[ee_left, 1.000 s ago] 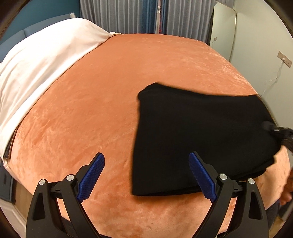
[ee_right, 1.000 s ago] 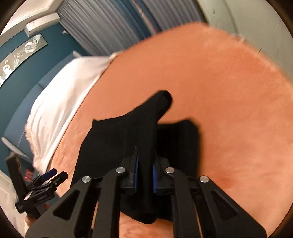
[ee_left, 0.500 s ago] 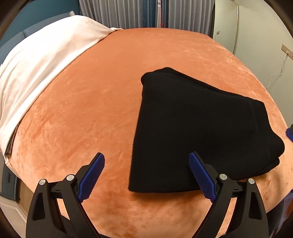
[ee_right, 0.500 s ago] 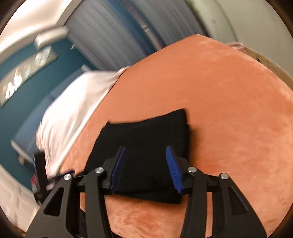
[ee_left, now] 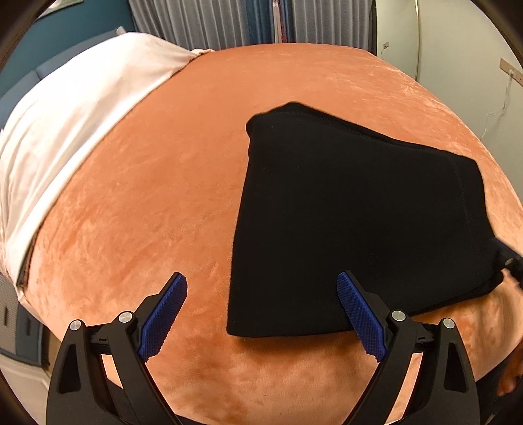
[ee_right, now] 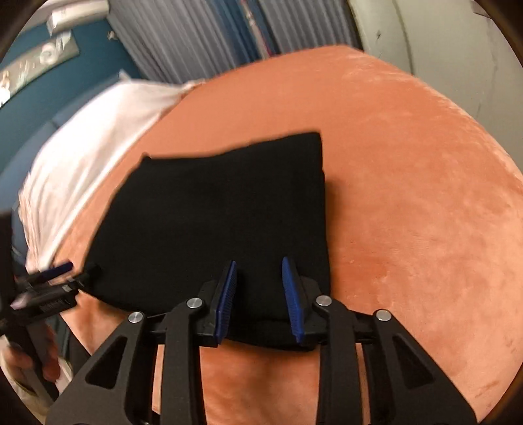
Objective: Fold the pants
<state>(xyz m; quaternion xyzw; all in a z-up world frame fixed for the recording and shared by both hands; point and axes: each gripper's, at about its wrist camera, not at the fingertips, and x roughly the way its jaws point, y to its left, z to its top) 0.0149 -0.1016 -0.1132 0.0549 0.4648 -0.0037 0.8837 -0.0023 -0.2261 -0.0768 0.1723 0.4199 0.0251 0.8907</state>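
Note:
The black pants (ee_left: 356, 212) lie folded into a flat, roughly square stack on the orange velvet bed (ee_left: 147, 196). My left gripper (ee_left: 261, 317) is wide open and empty, just short of the stack's near left corner. In the right wrist view the pants (ee_right: 222, 215) fill the middle. My right gripper (ee_right: 260, 297) is open with a narrow gap, its blue pads over the stack's near edge, holding nothing. The left gripper also shows in the right wrist view (ee_right: 55, 278) at the far left.
A white sheet (ee_left: 65, 130) covers the bed's left side. Grey curtains (ee_left: 235, 23) hang behind the bed. A pale wall (ee_left: 457, 49) with a cable stands at the right. The bed's near edge drops off just below both grippers.
My right gripper let go of the pants fold, which dropped flat onto the stack, then pulled back and partly closed. The left gripper stayed open and barely moved.

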